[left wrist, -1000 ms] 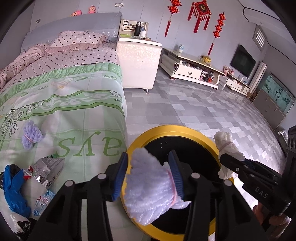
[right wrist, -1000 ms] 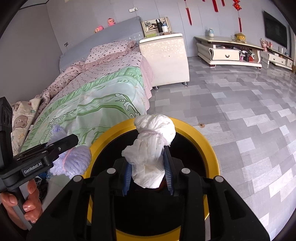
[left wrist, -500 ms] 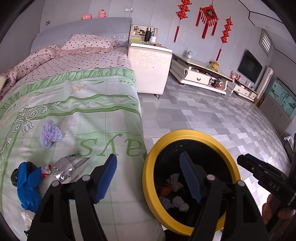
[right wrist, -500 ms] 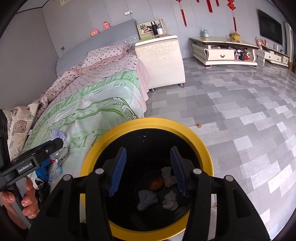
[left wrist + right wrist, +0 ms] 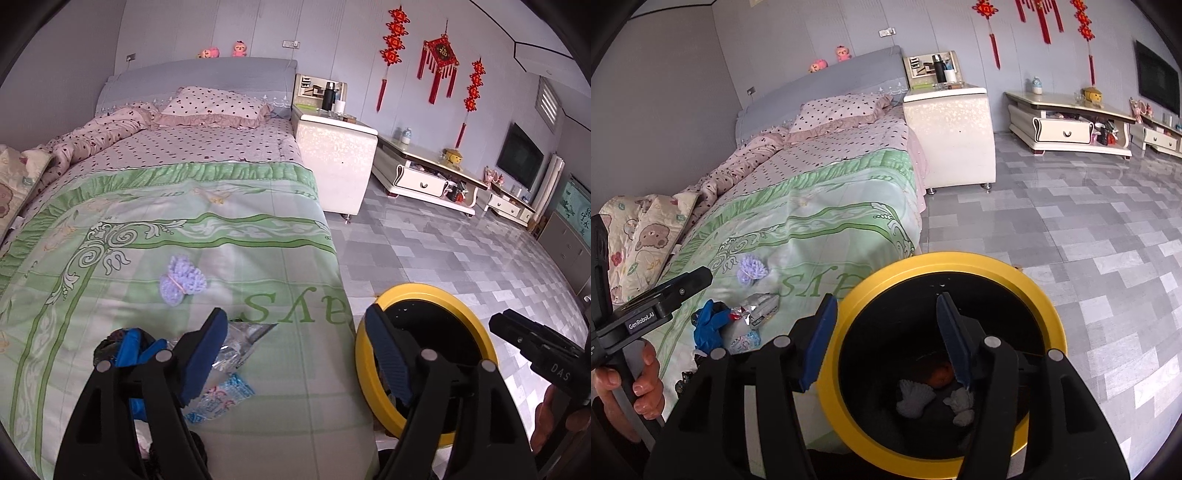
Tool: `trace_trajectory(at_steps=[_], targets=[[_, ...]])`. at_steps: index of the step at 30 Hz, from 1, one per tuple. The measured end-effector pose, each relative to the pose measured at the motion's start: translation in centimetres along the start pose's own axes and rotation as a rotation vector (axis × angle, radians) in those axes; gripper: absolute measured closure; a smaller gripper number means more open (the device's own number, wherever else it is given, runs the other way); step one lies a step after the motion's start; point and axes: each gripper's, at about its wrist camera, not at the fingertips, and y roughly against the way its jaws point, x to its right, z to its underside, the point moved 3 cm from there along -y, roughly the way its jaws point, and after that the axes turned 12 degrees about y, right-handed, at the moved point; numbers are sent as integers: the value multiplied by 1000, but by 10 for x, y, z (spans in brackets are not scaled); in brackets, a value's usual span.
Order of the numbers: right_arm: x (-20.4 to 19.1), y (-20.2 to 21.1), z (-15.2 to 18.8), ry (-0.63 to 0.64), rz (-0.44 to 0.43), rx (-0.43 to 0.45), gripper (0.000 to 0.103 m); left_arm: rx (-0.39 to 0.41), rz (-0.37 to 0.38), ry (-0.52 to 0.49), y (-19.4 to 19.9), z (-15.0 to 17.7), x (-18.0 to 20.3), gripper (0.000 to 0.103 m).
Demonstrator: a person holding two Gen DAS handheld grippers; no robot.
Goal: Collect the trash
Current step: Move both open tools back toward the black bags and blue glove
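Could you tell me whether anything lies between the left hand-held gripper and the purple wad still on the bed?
Yes: the silver wrapper lies just beyond the left hand-held gripper, whose opening jaws hold nothing, short of the purple wad. Past it, only bare quilt.

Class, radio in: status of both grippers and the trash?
Left gripper, right gripper opening, empty. Yellow-rimmed black bin holds wads. Purple knit wad on bed. Nothing blocking.

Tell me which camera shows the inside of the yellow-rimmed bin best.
The right wrist view: it looks straight down into the bin, showing pale wads at the bottom. The left wrist view catches only its rim and dark upper wall.
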Motion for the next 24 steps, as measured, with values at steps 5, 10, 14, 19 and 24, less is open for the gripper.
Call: trace_trajectory(at_steps=[5,10,14,19,24], targets=[[-35,-6,-11,41,-40,7,49,30,-27,20,20,-5,-26,25],[-69,-16,-19,76,-82,2,49,50,-55,45,36,-6,-54,24],[-96,-29,-24,103,-110,-11,49,61,-80,62,48,-5,-78,23],[-126,-48,-23,144,-144,-32,49,60,-115,81,59,5,-108,23],[-152,-70,-19,176,-172,-60,49,45,-146,99,66,18,-135,23]])
